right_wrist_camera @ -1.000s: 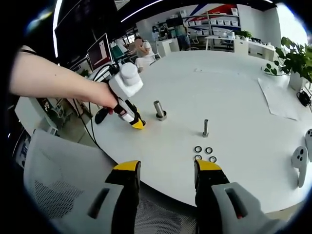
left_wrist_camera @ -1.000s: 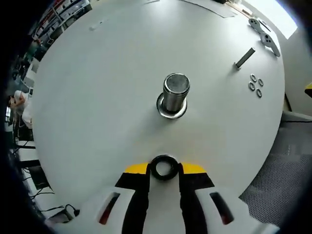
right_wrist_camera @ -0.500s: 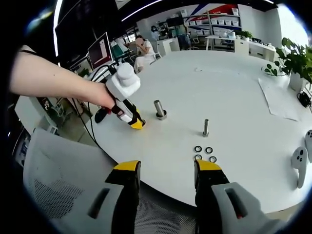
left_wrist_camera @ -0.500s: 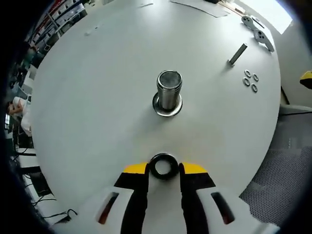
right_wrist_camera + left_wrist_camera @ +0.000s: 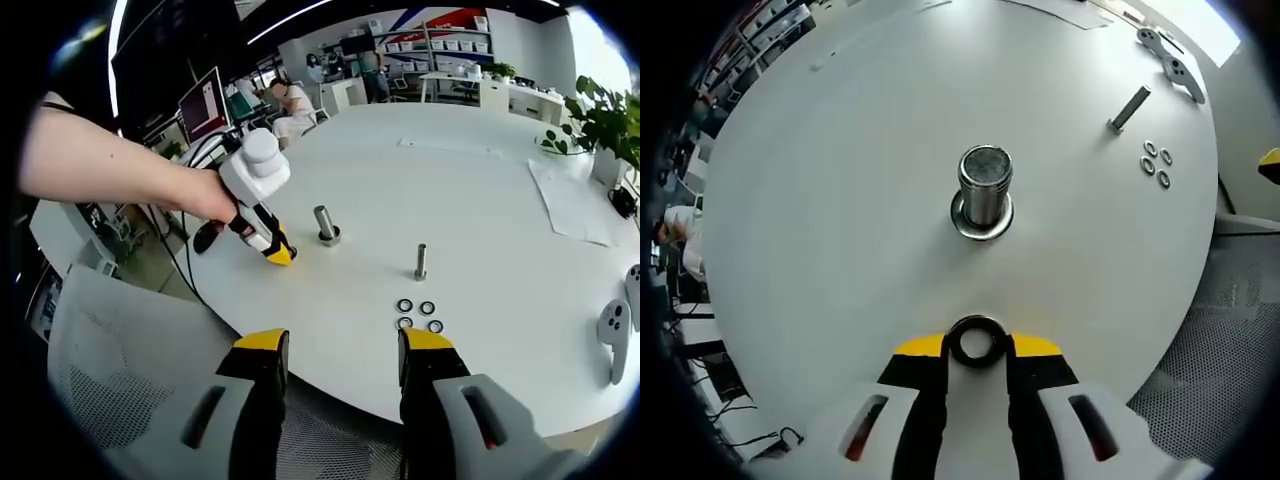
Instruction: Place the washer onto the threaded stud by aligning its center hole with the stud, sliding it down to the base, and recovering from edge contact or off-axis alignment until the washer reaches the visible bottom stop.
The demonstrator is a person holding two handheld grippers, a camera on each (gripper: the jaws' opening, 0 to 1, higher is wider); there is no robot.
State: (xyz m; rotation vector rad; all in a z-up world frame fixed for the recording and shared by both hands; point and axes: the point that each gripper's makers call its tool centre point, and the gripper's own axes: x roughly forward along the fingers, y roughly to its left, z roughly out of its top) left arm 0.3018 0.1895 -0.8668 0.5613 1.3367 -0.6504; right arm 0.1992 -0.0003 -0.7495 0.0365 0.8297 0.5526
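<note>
Black and ring-shaped, the washer (image 5: 975, 343) sits clamped between the left gripper (image 5: 975, 345) jaws above the white table (image 5: 840, 200), near of the upright threaded stud (image 5: 984, 190), while the right gripper (image 5: 335, 350) hangs with jaws apart at the table's near edge.

The tabletop (image 5: 840, 200) was a smooth, matt white surface with a soft sheen. The thick threaded stud (image 5: 985, 185) looked like bright metal, its side brushed and its base flange glossy. The washer (image 5: 975, 342) was dark metal with a polished rim. The left gripper (image 5: 975, 345) had matt black fingers (image 5: 920, 375) tipped in yellow on glossy white plastic bodies. A thin stud (image 5: 421, 261) and the loose washers (image 5: 420, 315) were dull grey metal. A chair's seat (image 5: 1230, 350) was grey woven mesh.
</note>
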